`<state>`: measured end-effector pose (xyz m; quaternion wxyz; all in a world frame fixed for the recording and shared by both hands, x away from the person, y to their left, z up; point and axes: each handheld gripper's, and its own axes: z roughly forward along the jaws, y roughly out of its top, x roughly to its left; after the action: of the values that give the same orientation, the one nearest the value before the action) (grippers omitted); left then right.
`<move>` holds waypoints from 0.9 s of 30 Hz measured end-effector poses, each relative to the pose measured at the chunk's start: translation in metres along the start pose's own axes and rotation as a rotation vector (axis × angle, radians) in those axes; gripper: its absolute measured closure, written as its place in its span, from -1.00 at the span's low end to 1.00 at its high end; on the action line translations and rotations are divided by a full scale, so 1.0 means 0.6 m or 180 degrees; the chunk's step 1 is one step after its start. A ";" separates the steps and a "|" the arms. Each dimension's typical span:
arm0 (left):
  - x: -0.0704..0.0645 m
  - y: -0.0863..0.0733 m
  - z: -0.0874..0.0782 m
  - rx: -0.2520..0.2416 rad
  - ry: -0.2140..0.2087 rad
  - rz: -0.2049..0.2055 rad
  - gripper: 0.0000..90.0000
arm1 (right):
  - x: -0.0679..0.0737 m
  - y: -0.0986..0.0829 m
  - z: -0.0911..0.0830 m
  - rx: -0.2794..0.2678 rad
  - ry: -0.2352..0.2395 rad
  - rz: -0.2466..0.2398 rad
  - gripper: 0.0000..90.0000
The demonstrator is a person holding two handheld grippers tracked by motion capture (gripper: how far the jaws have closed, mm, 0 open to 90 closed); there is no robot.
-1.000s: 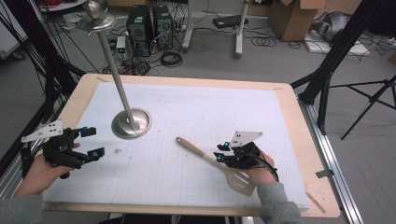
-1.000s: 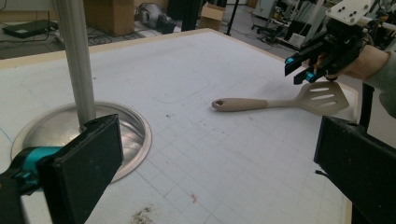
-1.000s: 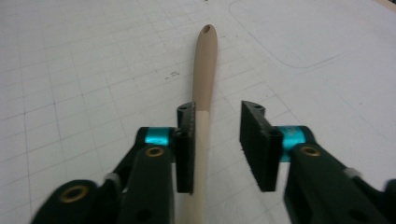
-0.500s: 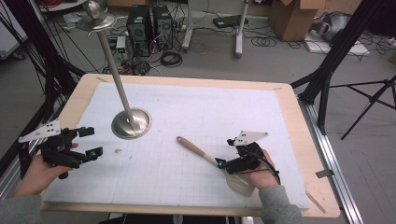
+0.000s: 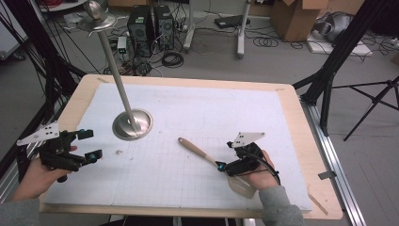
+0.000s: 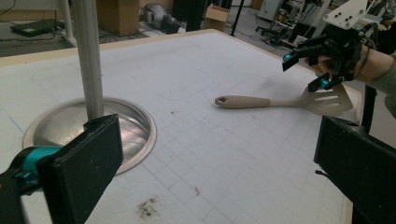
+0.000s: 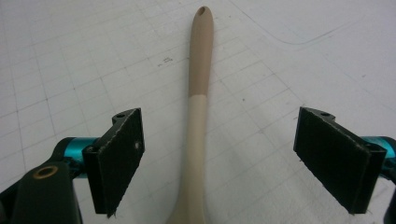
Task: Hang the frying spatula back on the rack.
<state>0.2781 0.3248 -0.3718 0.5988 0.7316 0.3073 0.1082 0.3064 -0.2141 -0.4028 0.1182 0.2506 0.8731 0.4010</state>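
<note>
The spatula (image 5: 207, 157) lies flat on the white gridded mat (image 5: 226, 113), toward the near right of the table (image 5: 301, 141), with its tan handle pointing up and left toward the stand (image 5: 132, 125) and its pale slotted blade at the person's side. The right gripper (image 5: 225, 165) sits over the spatula where the neck meets the blade, jaws spread wide; in the right gripper view the neck (image 7: 196, 140) runs straight up the middle of the gap between the 2 black pads (image 7: 119, 158), clear of both, and the handle's end with its small hole (image 7: 202, 10) points away from the camera. From the left gripper view the right gripper (image 6: 310, 70) hangs just above the blade (image 6: 327, 99), one jaw tip close over it; whether it touches cannot be told. The right hand (image 5: 261, 172) grips the tool from the near edge, partly covering the blade in the high view. The left gripper (image 5: 89, 143) is well apart, at the near left edge of the mat, held by the left hand (image 5: 40, 174), its jaws also spread with nothing between them. It looks past the stand's round metal base (image 6: 88, 128) and upright pole (image 6: 88, 56) toward the spatula (image 6: 280, 100). A small smudge of crumbs (image 5: 117, 152) marks the mat just beside the base.
</note>
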 end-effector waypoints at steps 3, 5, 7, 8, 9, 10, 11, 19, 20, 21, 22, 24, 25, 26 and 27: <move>0.001 0.001 0.001 0.0003 0.0003 0.0003 -0.96 | -0.001 0.000 0.002 0.0006 0.0012 0.0011 -0.65; 0.002 0.000 0.002 0.0009 0.0003 0.0000 -0.96 | -0.001 0.001 0.005 0.0034 0.0027 -0.0010 -0.65; 0.002 -0.001 0.002 0.0013 0.0002 -0.0003 -0.96 | 0.000 0.001 0.008 0.0088 0.0042 -0.0036 -0.65; 0.002 -0.001 0.002 0.0014 0.0005 -0.0001 -0.96 | 0.001 0.002 0.010 0.0104 0.0039 -0.0056 -0.65; 0.002 -0.001 0.002 0.0018 0.0007 0.0001 -0.96 | 0.002 0.002 0.010 0.0128 0.0051 -0.0073 -0.65; 0.001 -0.001 0.002 0.0016 0.0009 -0.0003 -0.96 | 0.003 0.003 0.011 0.0140 0.0061 -0.0090 -0.65; 0.001 0.000 0.002 0.0018 0.0000 0.0005 -0.96 | 0.004 0.003 0.011 0.0147 0.0065 -0.0097 -0.65; 0.003 -0.002 0.002 0.0034 0.0004 -0.0001 -0.96 | 0.007 0.006 0.018 0.0302 0.0197 -0.0213 -0.56; 0.002 -0.002 0.003 0.0029 0.0002 -0.0004 -0.96 | 0.008 0.007 0.020 0.0312 0.0219 -0.0227 -0.55; 0.002 -0.002 0.003 0.0031 0.0004 -0.0004 -0.96 | 0.009 0.008 0.021 0.0338 0.0237 -0.0236 -0.55; 0.002 -0.002 0.003 0.0031 0.0003 -0.0005 -0.96 | 0.009 0.008 0.022 0.0366 0.0248 -0.0275 -0.54; 0.002 -0.002 0.003 0.0029 0.0003 -0.0004 -0.96 | 0.011 0.010 0.024 0.0418 0.0280 -0.0297 -0.52; 0.002 -0.002 0.003 0.0029 0.0004 -0.0005 -0.96 | 0.011 0.010 0.026 0.0436 0.0291 -0.0325 -0.51; 0.002 -0.002 0.003 0.0028 0.0003 -0.0007 -0.96 | 0.012 0.010 0.027 0.0466 0.0302 -0.0336 -0.50; 0.002 -0.002 0.003 0.0028 0.0003 -0.0007 -0.96 | 0.013 0.010 0.028 0.0489 0.0315 -0.0340 -0.49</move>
<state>0.2794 0.3240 -0.3738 0.5956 0.7338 0.3089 0.1065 0.3086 -0.1959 -0.4090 0.0767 0.1919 0.9182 0.3379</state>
